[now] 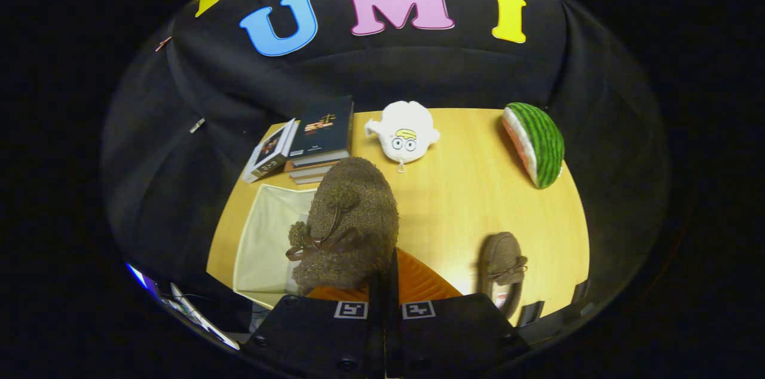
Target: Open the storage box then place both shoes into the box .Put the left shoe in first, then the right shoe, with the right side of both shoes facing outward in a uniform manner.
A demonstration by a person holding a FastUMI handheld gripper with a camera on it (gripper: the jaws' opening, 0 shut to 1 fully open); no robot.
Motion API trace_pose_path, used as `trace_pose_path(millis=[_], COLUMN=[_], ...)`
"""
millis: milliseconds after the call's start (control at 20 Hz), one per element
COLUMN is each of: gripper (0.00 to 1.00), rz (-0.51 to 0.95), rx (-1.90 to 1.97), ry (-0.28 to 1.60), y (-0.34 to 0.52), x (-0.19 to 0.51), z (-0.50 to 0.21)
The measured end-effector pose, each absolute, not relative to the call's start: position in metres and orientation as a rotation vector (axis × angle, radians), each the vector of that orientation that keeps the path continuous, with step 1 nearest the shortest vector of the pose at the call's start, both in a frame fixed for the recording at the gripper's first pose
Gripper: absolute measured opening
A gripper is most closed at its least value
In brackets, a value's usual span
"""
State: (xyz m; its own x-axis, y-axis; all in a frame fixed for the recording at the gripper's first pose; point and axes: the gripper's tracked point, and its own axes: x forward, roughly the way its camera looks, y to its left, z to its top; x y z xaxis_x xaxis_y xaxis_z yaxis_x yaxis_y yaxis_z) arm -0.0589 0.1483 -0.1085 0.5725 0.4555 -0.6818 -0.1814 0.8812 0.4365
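Gripper view: we are holding a fuzzy brown shoe [349,223] up over the open white box [263,241].

Our gripper [382,283] fingers are squeezing tight on the shoe's back end. The other shoe [503,265] is lying on the yellow table [478,199], off to the right. Books [317,140], a white plush toy [403,131] and a watermelon toy [535,143] are sitting far beyond.

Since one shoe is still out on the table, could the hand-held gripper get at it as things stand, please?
Probably not yet: the hand-held gripper is shut on the held shoe above the open storage box; the other shoe lies unobstructed beside it.
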Motion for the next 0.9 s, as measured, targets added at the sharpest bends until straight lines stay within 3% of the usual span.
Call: trace_pose_path(millis=[350,900], gripper=[0.06,0.08], rz=[0.442,0.391], rx=[0.340,0.268], ry=[0.966,1.062], y=[0.252,0.314], x=[-0.061,-0.056], z=[-0.114,-0.169])
